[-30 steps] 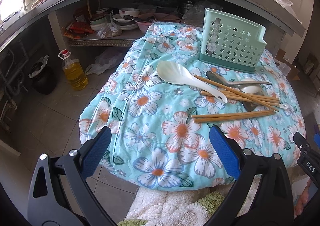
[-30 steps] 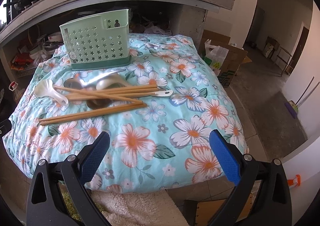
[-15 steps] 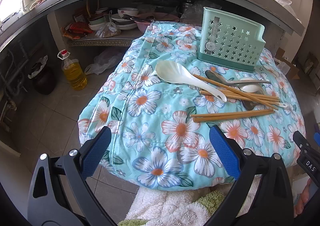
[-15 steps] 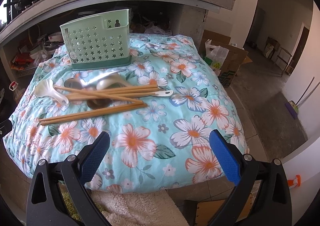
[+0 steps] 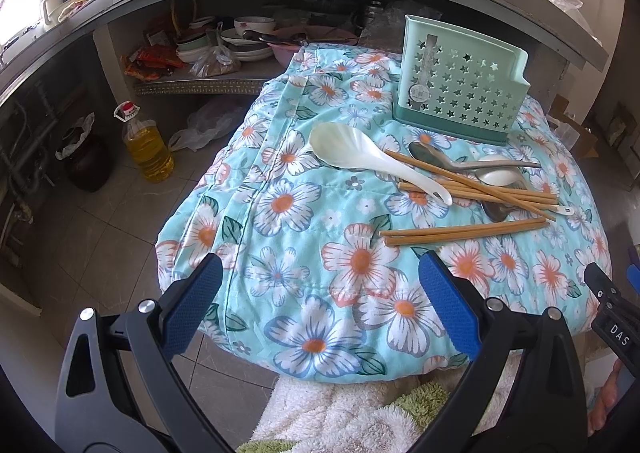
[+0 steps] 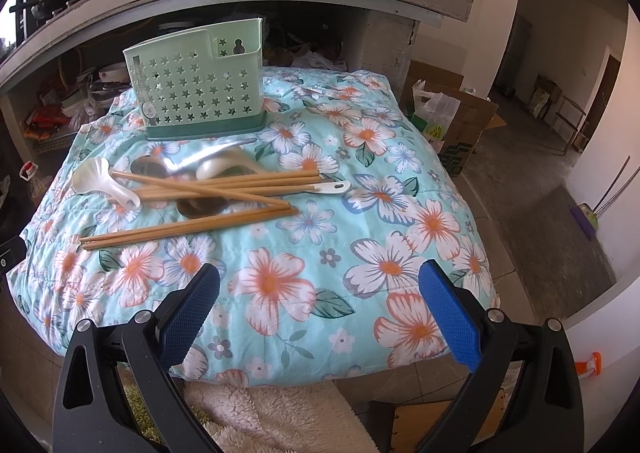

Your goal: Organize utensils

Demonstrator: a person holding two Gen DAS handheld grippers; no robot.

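A green star-holed utensil holder (image 5: 460, 93) (image 6: 198, 89) stands upright at the back of the floral-covered table (image 5: 320, 253) (image 6: 360, 221). In front of it lie a large white rice spoon (image 5: 360, 157) (image 6: 100, 179), metal spoons (image 5: 440, 159) (image 6: 192, 165), a white ceramic spoon (image 5: 496, 177) (image 6: 328, 187) and several wooden chopsticks (image 5: 460, 231) (image 6: 188, 227) in a loose pile. My left gripper (image 5: 320, 309) is open and empty above the near edge. My right gripper (image 6: 316, 309) is open and empty, also near the front edge.
A concrete counter arches over the back, with shelves of bowls (image 5: 248, 37) under it. An oil bottle (image 5: 146, 145) and a dark pot (image 5: 86, 161) stand on the floor at left. A cardboard box (image 6: 456, 121) is on the right. A fluffy mat (image 6: 272, 417) lies below the table.
The left wrist view has shifted slightly, so the table sits a little higher and to the left. The right gripper has barely moved. Nothing was picked up.
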